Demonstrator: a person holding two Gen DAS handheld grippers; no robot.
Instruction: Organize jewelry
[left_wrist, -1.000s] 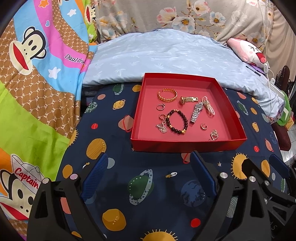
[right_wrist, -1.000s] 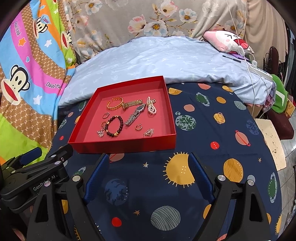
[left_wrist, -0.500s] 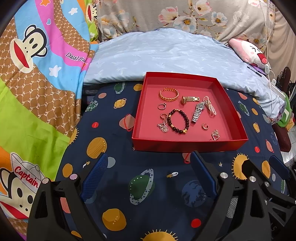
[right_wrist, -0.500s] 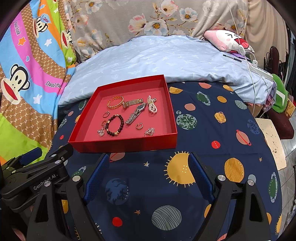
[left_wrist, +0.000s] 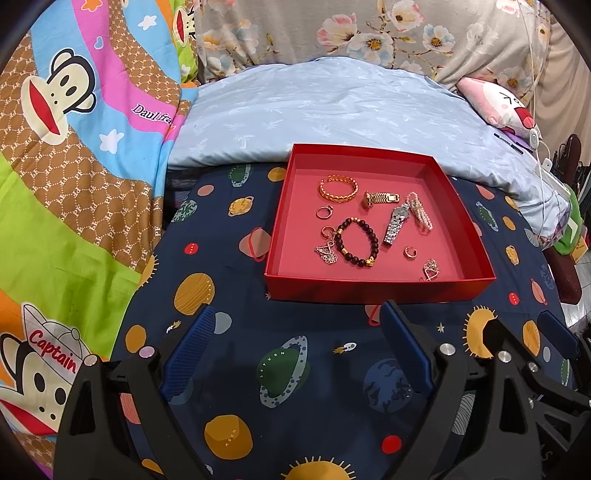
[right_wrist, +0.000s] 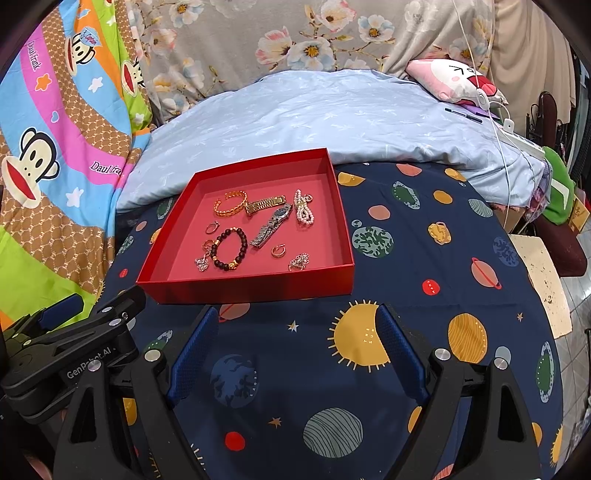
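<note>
A shallow red box (left_wrist: 376, 290) (right_wrist: 243, 290) sits on the navy planet-print cloth. In it lie a gold bangle (left_wrist: 338, 188), a gold watch band (left_wrist: 380, 198), a silver watch (left_wrist: 396, 224), a pearl bracelet (left_wrist: 419, 215), a dark bead bracelet (left_wrist: 357, 242), small rings (left_wrist: 324, 212) and pendants (left_wrist: 430, 268). My left gripper (left_wrist: 295, 328) is open and empty just in front of the box. My right gripper (right_wrist: 295, 328) is open and empty in front of the box's right corner. The left gripper also shows in the right wrist view (right_wrist: 92, 325).
A pale blue quilt (left_wrist: 332, 110) lies behind the box. A colourful monkey-print blanket (left_wrist: 74, 147) is to the left. A pink plush toy (right_wrist: 454, 79), cables and a stool (right_wrist: 543, 284) are at the right, past the cloth's edge.
Both views have shifted slightly; the box sits a little lower and nearer in the frames. Both grippers stay open and empty.
</note>
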